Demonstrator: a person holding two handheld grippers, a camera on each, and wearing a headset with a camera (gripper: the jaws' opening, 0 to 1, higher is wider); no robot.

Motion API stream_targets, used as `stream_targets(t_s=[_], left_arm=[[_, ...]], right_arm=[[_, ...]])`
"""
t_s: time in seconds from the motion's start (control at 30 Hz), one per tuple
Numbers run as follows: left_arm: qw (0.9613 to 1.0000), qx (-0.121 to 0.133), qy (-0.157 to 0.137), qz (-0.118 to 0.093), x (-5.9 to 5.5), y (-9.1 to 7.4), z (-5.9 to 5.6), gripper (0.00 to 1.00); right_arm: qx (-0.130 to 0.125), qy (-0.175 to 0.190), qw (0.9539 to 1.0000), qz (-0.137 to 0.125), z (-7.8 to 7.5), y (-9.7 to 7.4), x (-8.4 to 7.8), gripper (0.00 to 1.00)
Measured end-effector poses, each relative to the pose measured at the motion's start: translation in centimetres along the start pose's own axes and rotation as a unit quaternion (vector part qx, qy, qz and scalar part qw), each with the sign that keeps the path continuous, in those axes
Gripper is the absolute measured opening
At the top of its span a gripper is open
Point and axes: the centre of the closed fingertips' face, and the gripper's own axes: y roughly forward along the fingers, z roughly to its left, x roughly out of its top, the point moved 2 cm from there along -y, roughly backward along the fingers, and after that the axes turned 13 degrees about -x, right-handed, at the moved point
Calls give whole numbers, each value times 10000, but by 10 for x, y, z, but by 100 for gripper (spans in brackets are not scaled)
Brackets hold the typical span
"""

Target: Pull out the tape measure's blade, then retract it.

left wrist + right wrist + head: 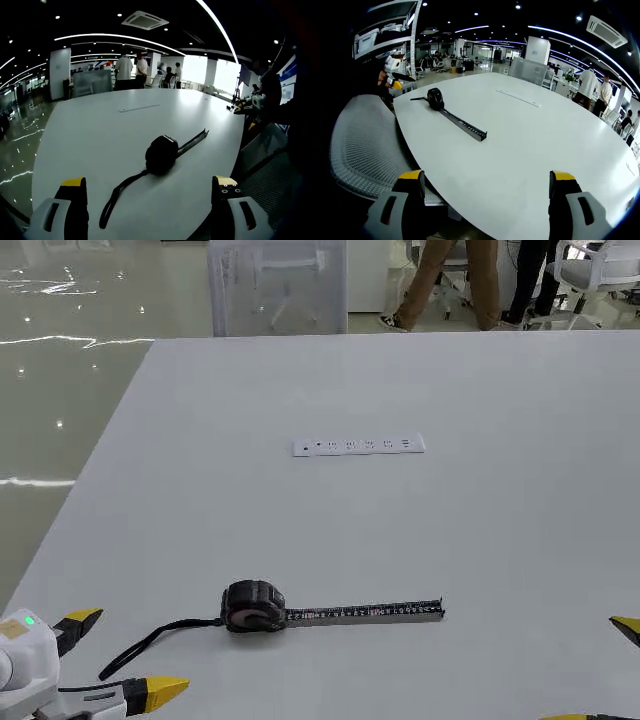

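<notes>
A black tape measure (253, 606) lies on the white table (400, 520) near its front edge. Its blade (365, 612) is pulled out a short way to the right and lies flat. A black wrist strap (150, 640) trails to the left. My left gripper (125, 653) stands open at the bottom left, apart from the strap's end. The left gripper view has the tape measure (161, 154) ahead of that open left gripper (150, 182). My right gripper (600, 675) is open at the bottom right, well away from the blade's tip. The right gripper view puts the tape measure (435, 97) far ahead of the right gripper (487, 176).
A white power strip (358, 445) lies flat in the middle of the table. A clear plastic bin (277, 285) stands past the far edge, with people (460, 280) and office chairs beyond. A grey mesh chair (365, 145) sits by the near table edge.
</notes>
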Motion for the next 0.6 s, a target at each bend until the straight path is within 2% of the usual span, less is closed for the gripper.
stream_targets(t_s=[0.2, 0.37, 0.47, 0.6], left_arm=[[9998, 16, 160, -70, 5, 3, -2, 100], [10000, 11, 36, -79, 8, 7, -4, 100], [9999, 29, 65, -83, 11, 11, -6, 100], [9999, 133, -30, -57, 15, 16, -2, 100]], right_arm=[[44, -29, 10000, -10, 1, 1, 0, 100], [83, -12, 10000, -12, 3, 3, 2, 100], [78, -23, 10000, -17, 1, 4, 5, 100], [91, -18, 9999, 63, -1, 5, 6, 100]])
